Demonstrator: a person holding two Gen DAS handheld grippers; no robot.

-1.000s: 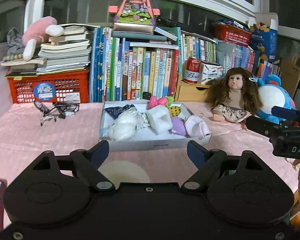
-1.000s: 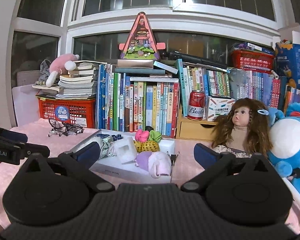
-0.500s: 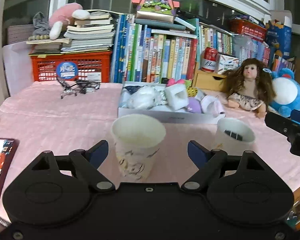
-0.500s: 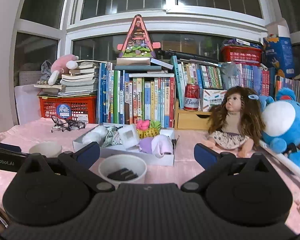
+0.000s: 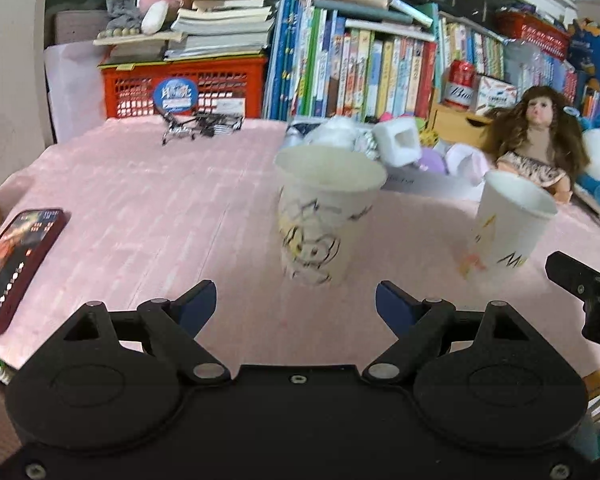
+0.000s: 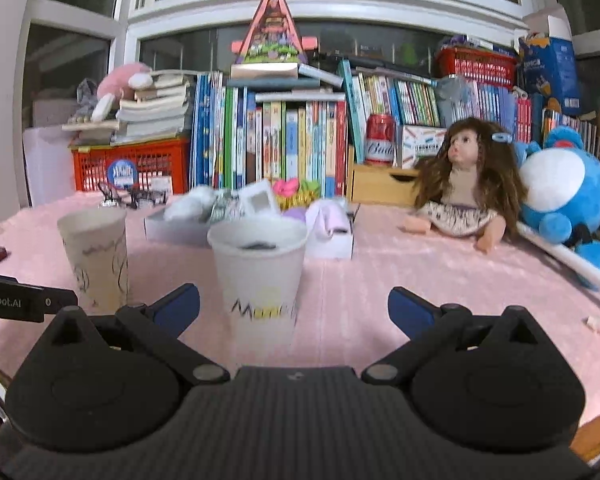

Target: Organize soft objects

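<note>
My left gripper (image 5: 296, 300) has its blue-tipped fingers (image 5: 198, 304) spread wide on nothing, and my right gripper (image 6: 294, 308) likewise. The shallow white box (image 6: 172, 230) of soft foam and fabric pieces (image 6: 260, 200) sits on the pink tablecloth (image 5: 160, 208), just behind two printed white paper cups (image 5: 326, 216) (image 6: 258, 276).

We see bare pink surface (image 5: 148, 216) across the left of the frame. Two paper cups (image 5: 326, 216) (image 5: 508, 228) stand mid-frame before the white box (image 6: 180, 228); a phone (image 5: 16, 264) lies at the left edge.
</note>
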